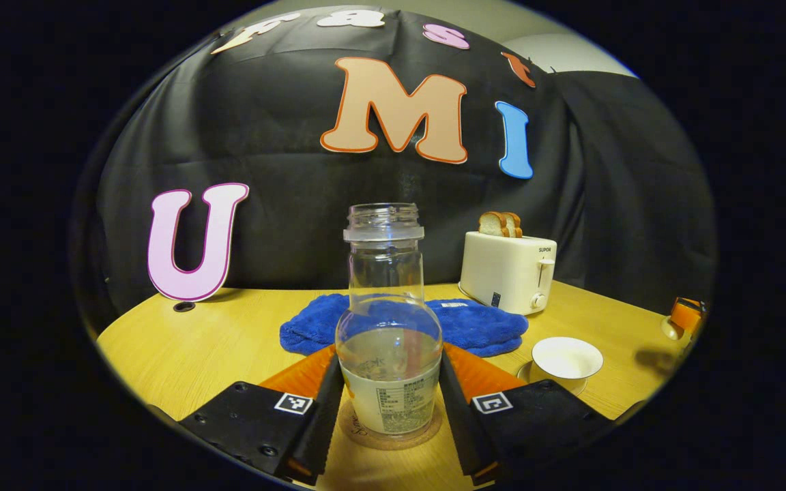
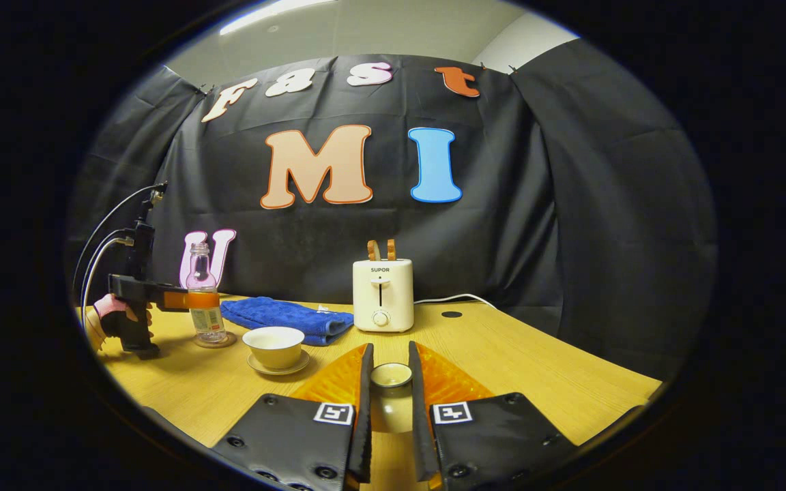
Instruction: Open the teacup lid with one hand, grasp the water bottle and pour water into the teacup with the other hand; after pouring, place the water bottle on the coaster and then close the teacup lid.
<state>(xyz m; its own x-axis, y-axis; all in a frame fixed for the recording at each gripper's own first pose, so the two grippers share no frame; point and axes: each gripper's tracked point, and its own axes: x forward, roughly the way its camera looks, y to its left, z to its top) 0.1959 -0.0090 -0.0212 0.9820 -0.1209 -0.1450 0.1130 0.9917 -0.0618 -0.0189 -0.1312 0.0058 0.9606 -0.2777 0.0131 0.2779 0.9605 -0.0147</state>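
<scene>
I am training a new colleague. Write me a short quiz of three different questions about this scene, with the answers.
1. True or false: the clear plastic water bottle stands on the round cork coaster.
2. What does the right gripper hold? A) a spoon B) the small round teacup lid C) the blue towel
3. Fill in: the white teacup on its saucer is ____ (covered/uncovered).

Key: 1 true; 2 B; 3 uncovered.
</scene>
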